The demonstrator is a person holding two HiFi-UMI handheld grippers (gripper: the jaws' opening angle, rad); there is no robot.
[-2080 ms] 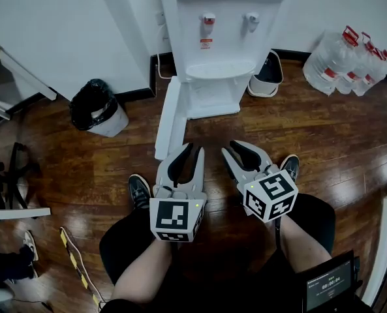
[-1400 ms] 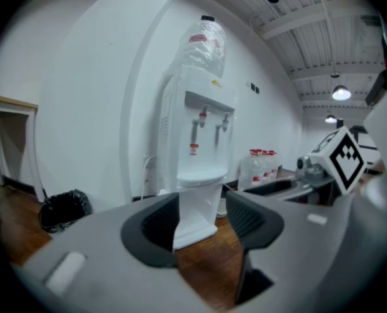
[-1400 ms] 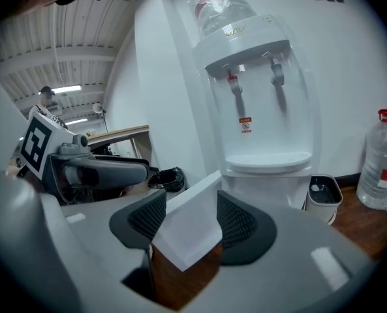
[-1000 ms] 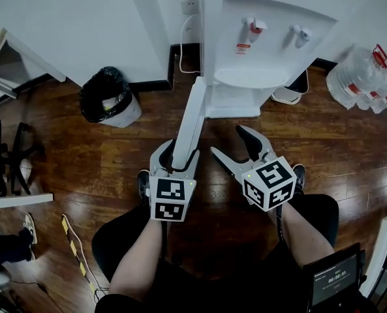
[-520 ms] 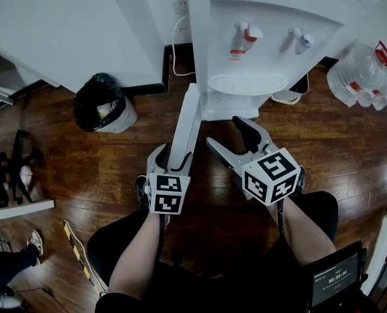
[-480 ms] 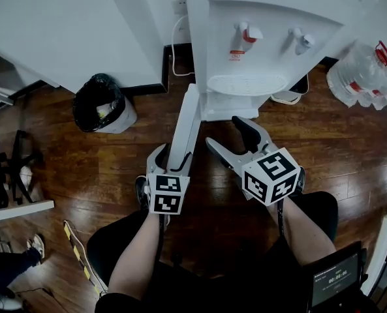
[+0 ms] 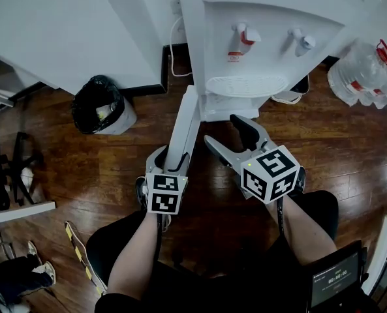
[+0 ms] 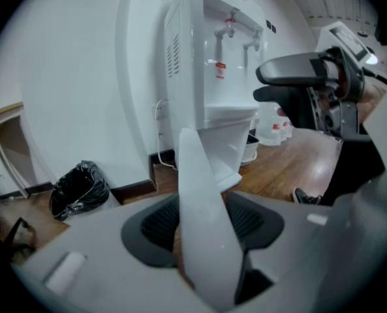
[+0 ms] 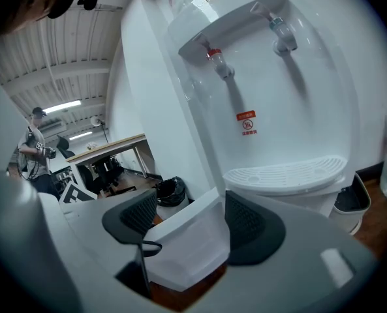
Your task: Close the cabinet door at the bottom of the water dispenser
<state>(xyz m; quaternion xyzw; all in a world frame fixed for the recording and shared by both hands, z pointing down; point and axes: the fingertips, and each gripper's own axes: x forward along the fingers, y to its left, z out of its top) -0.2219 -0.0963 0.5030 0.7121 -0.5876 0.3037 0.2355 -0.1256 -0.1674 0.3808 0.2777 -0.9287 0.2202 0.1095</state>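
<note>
Floor [image 7: 324,129] of dark wood boards, white wall [image 7: 62,25] behind. Against that wall, water dispenser [image 7: 271,38], tall and white, with two taps [image 7: 241,34] over a drip tray [image 7: 247,85]. At its foot, cabinet door [image 7: 185,119] swung wide open, hinged at the left of the base and jutting edge-on toward the person. Off to the right, cluster of clear water bottles [image 7: 366,67]; off to the left, bin [image 7: 102,106] lined with a black bag. Left gripper [image 7: 169,156] straddling the door's free end, jaws just drawn in, pads [image 8: 158,227] clamped on both faces of the panel. Right gripper [image 7: 224,132] just right of the door, before the dispenser's base, jaws spread, gripping nothing.
</note>
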